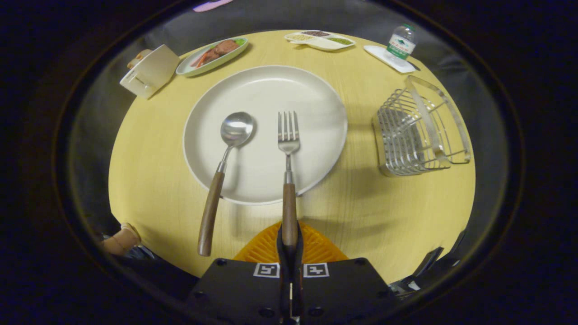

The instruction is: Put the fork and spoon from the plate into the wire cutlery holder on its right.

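Your gripper [289,239] has its fingers closed tight on the wooden handle end of the fork [288,149], one pressing each side. The fork points straight ahead of them, tines over the white plate [311,90]. The spoon [226,167] lies just left of the fork, bowl on the plate, handle sticking out over the yellow desk [384,212]. The wire cutlery holder [417,128] stands right of the plate, apart from it.

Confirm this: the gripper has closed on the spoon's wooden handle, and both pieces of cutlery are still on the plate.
Not quite. In the gripper view the gripper is closed on the fork by its wooden handle, not the spoon, which lies untouched beside it. Both are still on the plate.
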A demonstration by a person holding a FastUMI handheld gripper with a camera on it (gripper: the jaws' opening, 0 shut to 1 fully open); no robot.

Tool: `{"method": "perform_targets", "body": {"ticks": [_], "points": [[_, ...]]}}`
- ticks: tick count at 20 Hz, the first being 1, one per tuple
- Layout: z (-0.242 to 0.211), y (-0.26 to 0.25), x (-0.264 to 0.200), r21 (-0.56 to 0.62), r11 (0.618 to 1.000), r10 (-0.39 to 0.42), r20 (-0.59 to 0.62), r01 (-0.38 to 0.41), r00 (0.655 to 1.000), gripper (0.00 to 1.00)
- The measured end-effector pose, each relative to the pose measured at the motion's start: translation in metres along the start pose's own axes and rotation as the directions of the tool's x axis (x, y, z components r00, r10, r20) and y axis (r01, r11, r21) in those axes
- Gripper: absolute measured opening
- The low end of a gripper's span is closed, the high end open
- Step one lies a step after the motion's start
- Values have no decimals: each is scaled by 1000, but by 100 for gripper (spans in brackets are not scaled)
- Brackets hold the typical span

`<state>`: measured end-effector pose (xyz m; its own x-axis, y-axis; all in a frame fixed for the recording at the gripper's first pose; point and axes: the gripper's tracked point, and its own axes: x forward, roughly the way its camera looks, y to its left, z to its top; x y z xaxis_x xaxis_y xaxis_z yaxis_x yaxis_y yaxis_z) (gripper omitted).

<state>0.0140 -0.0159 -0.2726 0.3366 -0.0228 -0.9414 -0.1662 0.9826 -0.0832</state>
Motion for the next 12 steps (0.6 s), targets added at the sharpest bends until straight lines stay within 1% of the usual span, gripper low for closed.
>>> {"method": "perform_targets", "body": {"ticks": [3, 6, 12], "points": [[0, -6, -12, -6, 1000, -4, 13, 4, 1000, 5], [-1, -8, -28, 4, 1000, 14, 16, -14, 1000, 5], [11, -39, -84, 18, 1000, 7, 41, -8, 999, 5]]}}
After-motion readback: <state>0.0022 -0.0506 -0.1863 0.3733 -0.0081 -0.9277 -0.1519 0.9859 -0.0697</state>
